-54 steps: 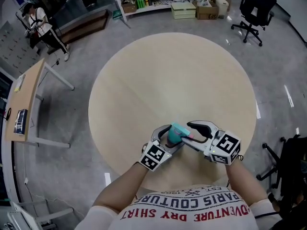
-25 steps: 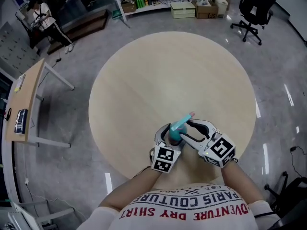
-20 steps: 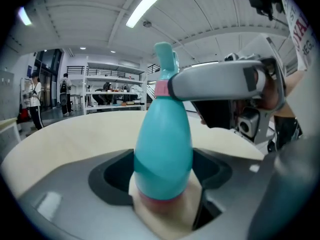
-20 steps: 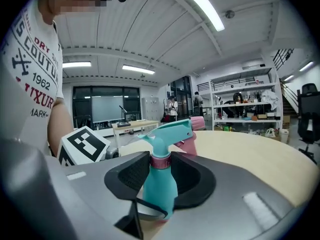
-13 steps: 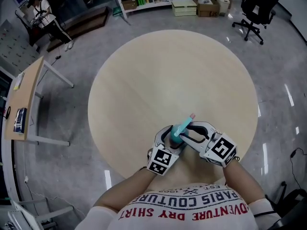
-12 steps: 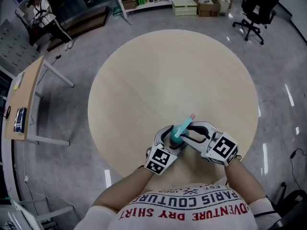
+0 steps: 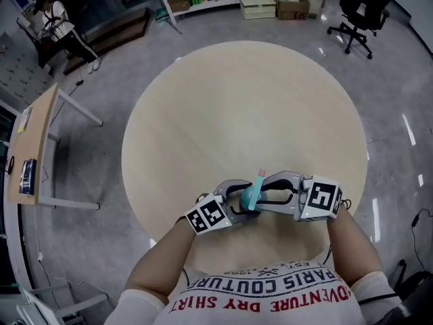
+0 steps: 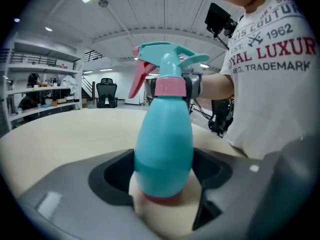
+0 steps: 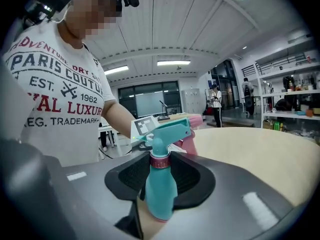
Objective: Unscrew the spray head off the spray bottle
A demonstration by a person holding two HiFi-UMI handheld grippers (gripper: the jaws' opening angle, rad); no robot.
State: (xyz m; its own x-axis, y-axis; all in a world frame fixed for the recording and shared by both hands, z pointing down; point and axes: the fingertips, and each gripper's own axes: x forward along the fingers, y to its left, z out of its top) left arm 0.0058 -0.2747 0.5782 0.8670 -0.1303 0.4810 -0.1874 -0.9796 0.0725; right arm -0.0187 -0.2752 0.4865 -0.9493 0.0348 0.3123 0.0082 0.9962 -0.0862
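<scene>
Spray bottle: the teal spray bottle [image 7: 250, 196] stands upright on the round beige counter [image 7: 243, 100], at lower centre of the head view, close to the counter's near edge.
Spray head: the teal spray head [image 8: 167, 58] with its pink trigger [image 8: 139, 81] sits on the pink collar [image 8: 169, 86]. Its pink tip points toward the top of the head view.
Left claw: the left claw [image 7: 241, 200] reaches in from the lower left, closed around the bottle's fat lower body.
Right claw: the right claw [image 7: 264, 195] reaches in from the right, its jaws snug against the bottle's sides.
Surroundings: a black office chair [image 7: 358, 9] stands at upper right and a wooden desk [image 7: 30, 137] at the left edge.
</scene>
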